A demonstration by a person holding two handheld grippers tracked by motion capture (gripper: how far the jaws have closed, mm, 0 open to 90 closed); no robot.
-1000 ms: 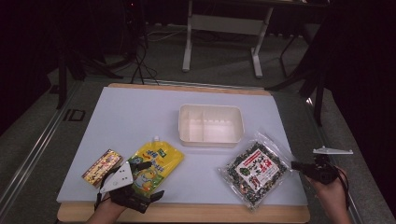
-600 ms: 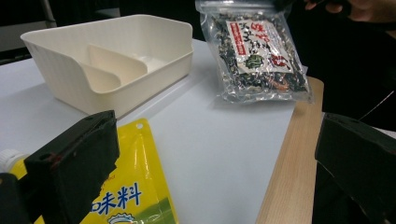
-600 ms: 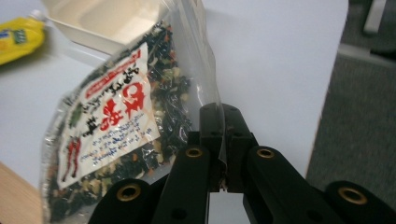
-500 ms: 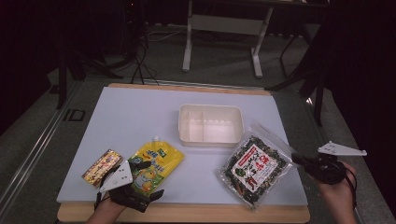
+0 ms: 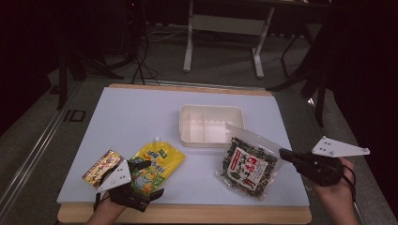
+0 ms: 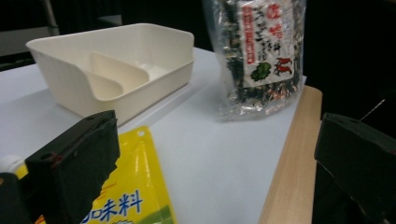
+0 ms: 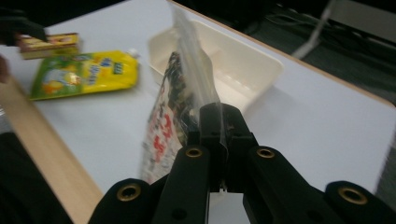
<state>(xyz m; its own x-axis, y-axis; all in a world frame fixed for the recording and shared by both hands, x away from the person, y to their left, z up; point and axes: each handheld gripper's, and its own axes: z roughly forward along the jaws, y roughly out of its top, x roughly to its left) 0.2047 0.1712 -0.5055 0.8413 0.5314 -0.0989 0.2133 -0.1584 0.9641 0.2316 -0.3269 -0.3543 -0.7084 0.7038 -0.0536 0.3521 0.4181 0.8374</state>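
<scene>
Nearest, the left gripper (image 5: 141, 180) rests with jaws spread wide over the yellow spouted drink pouch (image 5: 152, 164) at the white table's (image 5: 141, 117) front edge. The right gripper (image 7: 219, 121) pinches the clear plastic seaweed snack bag (image 7: 175, 107) by its edge, lifted clear, just before the cream divided plastic tray (image 5: 211, 123).

The high view looks forward and down from above the person's side, taking in the whole white table (image 5: 141, 122) from some way off. The left gripper view sits low, just above the table top near its front edge, and faces across it toward the cream tray (image 6: 116, 60) and the seaweed bag (image 6: 259, 51). The right gripper view looks along its jaws from close up at the same bag (image 7: 180, 93) and tray (image 7: 243, 60), which all three views share.
</scene>
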